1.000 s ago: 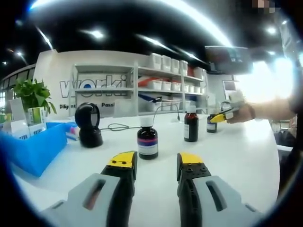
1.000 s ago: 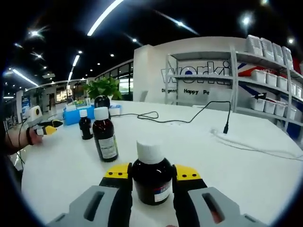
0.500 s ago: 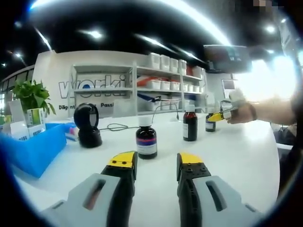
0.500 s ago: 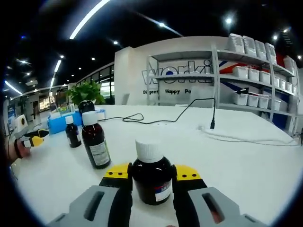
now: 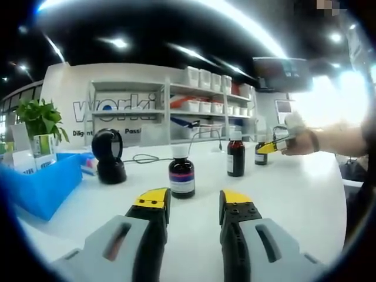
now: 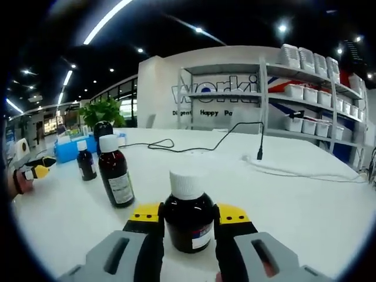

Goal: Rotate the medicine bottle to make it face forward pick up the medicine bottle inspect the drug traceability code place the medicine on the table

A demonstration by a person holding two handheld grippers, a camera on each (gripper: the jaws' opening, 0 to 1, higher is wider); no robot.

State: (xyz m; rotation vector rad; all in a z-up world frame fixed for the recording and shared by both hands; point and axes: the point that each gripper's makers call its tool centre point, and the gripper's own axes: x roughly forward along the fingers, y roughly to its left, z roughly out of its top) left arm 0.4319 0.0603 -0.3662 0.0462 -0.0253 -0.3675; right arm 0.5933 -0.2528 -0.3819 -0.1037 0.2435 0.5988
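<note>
White table (image 6: 305, 205) runs under shelves (image 6: 305, 88) of boxes. Three brown bottles sit on it. The right gripper (image 6: 189, 212) pinches the nearest medicine bottle (image 6: 188, 217) on both sides, likely so it can turn the label to the front. The left gripper (image 5: 192, 200) waits apart, jaws spread with nothing between them, pointing at another bottle (image 5: 182, 175).

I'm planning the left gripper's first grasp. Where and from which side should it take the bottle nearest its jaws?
Grip the nearest medicine bottle across its round dark body, below the white cap, probably over the label band. It stands upright on the white table with open space around it, so the left gripper, jaws open, can likely come straight ahead and level.
</note>
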